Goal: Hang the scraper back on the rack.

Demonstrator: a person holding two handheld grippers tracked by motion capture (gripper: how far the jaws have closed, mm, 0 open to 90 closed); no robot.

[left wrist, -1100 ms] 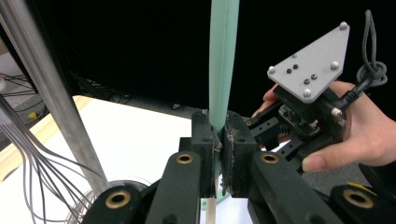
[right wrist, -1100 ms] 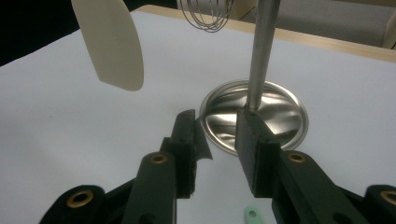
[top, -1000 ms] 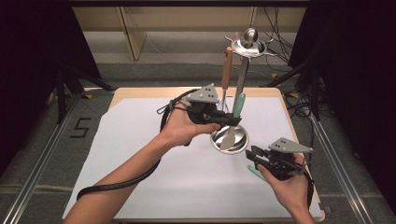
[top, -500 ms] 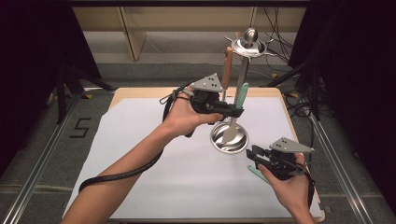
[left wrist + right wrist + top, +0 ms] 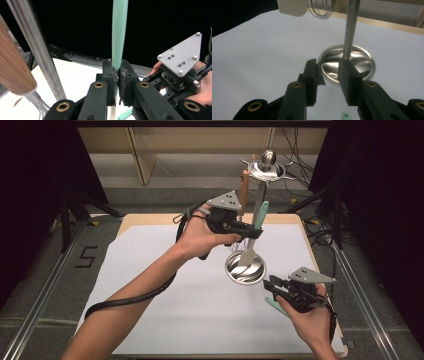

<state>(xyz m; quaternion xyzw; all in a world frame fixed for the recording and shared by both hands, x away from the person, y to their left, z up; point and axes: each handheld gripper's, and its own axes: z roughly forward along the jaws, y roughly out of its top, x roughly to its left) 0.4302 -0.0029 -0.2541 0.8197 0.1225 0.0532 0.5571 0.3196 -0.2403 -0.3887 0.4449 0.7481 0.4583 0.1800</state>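
Left tool [image 5: 116, 82] clamped on mint-green spatula [image 5: 260, 217] mid-handle, held upright beside the utensil stand [image 5: 245, 270] near the worktop's far right edge. Likely light, stiff handle, flexible blade, smooth; grip mid-handle. Right tool [image 5: 328, 75] open, empty.

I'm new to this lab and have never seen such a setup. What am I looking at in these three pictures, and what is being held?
No robot here: a person holds a two-jaw tool in each hand at a table covered with a white sheet. One picture looks down from above; the other two come from cameras riding on each tool, looking along its black jaws.

On the sheet stands a metal utensil stand with a round base; a wooden-handled whisk hangs from it.

The left gripper is shut on the green handle of a spatula, raised beside the stand's pole. The right gripper waits near the table's front edge, jaws apart and holding nothing. Another small green utensil lies beneath it.
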